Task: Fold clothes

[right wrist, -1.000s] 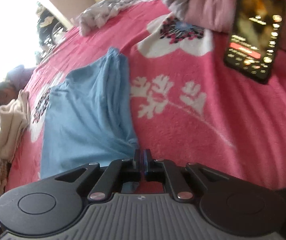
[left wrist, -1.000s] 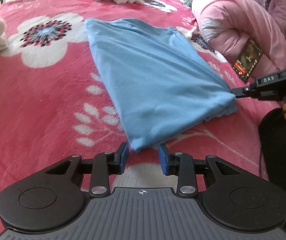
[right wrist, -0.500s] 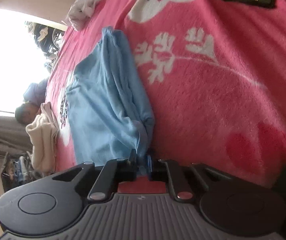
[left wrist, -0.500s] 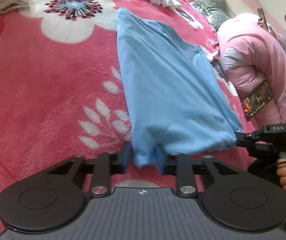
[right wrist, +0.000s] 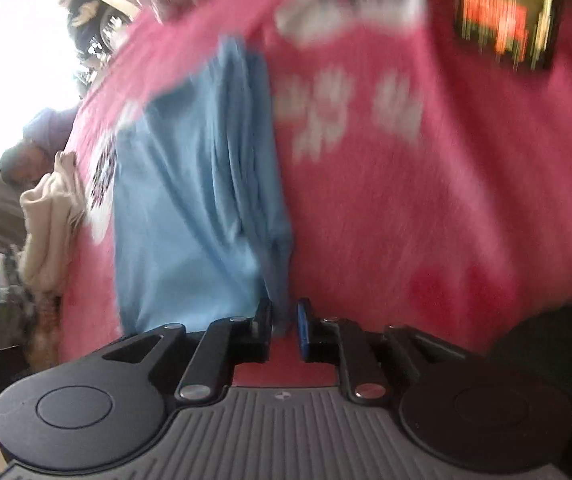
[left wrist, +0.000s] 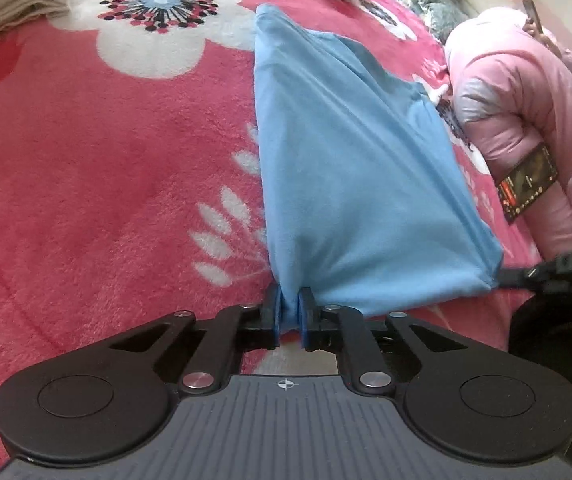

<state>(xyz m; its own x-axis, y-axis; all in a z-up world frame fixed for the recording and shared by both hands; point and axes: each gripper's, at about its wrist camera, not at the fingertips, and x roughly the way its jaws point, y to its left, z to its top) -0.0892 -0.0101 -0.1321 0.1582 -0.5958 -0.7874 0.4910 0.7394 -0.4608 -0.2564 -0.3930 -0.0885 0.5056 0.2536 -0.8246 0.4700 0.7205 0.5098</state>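
Both near corners of the lengthwise-folded blue garment are held: left tongs pinch one, right tongs (jaws easing apart) the other; the crosswise fold remains.

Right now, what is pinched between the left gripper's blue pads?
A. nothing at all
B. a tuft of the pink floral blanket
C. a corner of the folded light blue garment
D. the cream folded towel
C: in the left wrist view the left gripper has a near corner of the light blue garment bunched between its pads, and the cloth pulls taut from there.
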